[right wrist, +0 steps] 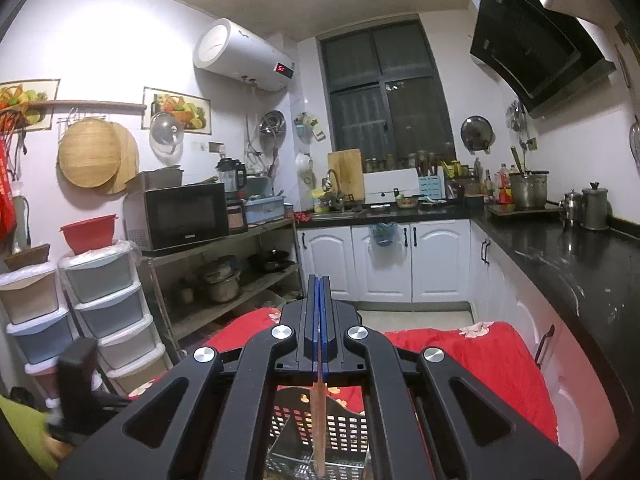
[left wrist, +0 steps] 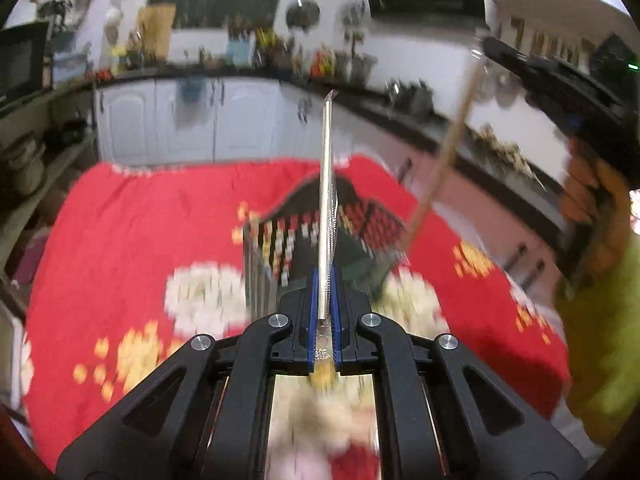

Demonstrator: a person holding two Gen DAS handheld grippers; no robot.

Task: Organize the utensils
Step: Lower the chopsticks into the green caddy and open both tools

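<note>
**Both tools clamped on utensils above the black basket**

Room: small kitchen. White cabinets [right wrist: 384, 260] run under a black countertop [right wrist: 560, 240] along the back and right of the right wrist view; microwave [right wrist: 184, 216] on a shelf rack at left centre, water heater [right wrist: 244, 56] upper centre, range hood [right wrist: 536, 52] upper right.

Surface: table under a red cloth [left wrist: 120, 240] with pale flower print, filling the lower half of the left wrist view.

Black slotted basket [left wrist: 320, 232] stands on the cloth, centre of the left wrist view; in the right wrist view it shows at bottom centre, beneath the tool.

Left tool [left wrist: 325, 292]: clenched on a flat silver utensil [left wrist: 328, 184]. Its long axis runs straight away from the camera, free end toward upper centre of frame, over the basket. Utensil type unclear.

Right tool [right wrist: 321, 308]: clenched on a thin wooden stick [right wrist: 319, 420], likely a chopstick. It hangs from the pads toward the bottom of frame, over the basket. In the left wrist view it slants from upper right down to the basket's right edge; view blurred.
</note>
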